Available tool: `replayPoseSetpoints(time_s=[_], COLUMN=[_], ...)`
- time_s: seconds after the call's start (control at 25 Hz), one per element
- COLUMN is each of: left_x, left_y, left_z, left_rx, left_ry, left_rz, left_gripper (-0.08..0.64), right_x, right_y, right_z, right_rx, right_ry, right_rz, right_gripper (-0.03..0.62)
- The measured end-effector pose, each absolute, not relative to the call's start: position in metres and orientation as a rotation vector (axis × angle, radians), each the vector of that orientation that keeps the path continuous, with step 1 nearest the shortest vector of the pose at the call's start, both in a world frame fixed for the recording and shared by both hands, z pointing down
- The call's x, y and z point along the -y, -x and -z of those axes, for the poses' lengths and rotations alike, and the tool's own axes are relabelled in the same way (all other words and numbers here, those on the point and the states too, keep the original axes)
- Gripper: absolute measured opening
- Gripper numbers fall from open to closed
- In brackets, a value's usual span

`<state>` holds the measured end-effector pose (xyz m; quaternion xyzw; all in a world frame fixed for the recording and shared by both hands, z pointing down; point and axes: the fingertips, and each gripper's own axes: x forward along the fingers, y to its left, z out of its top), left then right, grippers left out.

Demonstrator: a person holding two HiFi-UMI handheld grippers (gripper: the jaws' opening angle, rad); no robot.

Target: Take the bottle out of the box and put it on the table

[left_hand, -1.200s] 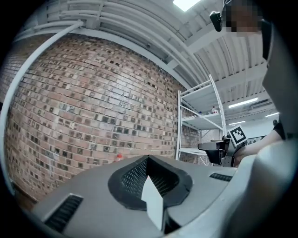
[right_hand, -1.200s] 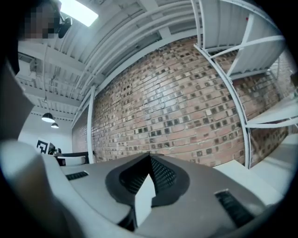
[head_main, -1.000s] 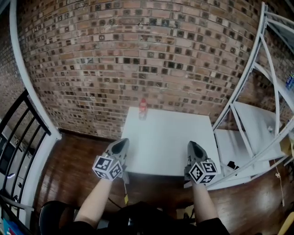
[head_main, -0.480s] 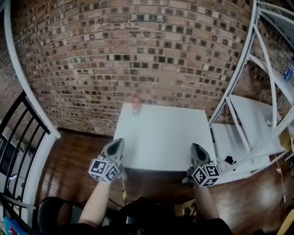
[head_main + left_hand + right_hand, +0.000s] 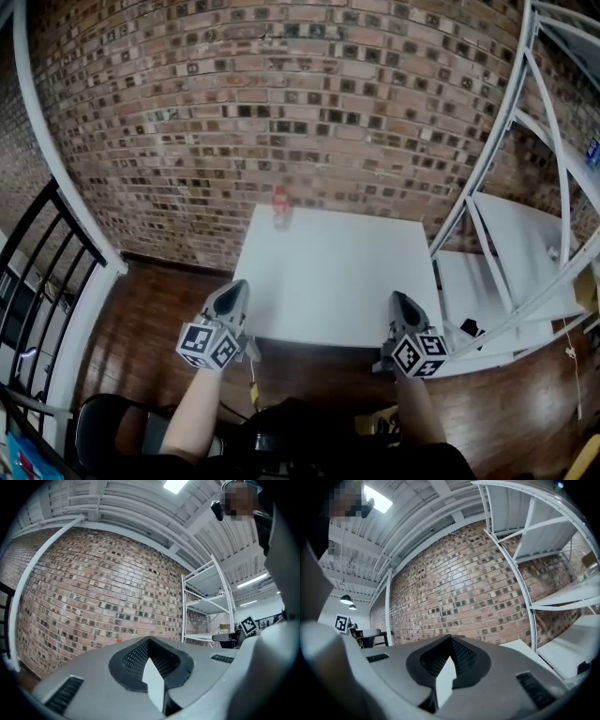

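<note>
Judged the bottle [image 5: 279, 207] light, smooth, tippy; best gripped mid-body. Found left gripper [image 5: 237, 287] and right gripper [image 5: 400, 300] jaws together, empty.

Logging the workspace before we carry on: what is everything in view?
Red-capped plastic bottle: one, upright at the table's far edge.
White square table: one, against the wall.
Red-brown brick wall: one, behind the table.
White metal shelf rack: one, right of the table.
Black metal railing: one, far left.
Dark wooden floor: one, around the table.
Left tongs: one, grey, shut, empty, at the table's near edge.
Right tongs: one, grey, shut, empty, same edge.
</note>
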<state>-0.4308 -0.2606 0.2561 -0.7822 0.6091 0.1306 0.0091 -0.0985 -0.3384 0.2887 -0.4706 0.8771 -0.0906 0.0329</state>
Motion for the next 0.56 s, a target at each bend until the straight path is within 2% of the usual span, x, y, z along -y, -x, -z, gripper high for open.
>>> replayPoseSetpoints(time_s=[0.56], left_x=[0.2667], left_y=[0.4325], left_z=[-0.2636], left_rx=[-1.920], left_ry=[2.430], left_rz=[-0.419], left_gripper=[0.000], right_x=[0.3426], right_y=[0.0984], right_z=[-0.2810], right_rx=[-2.732], right_ry=[1.420], right_rz=[0.214], right_gripper=[0.000])
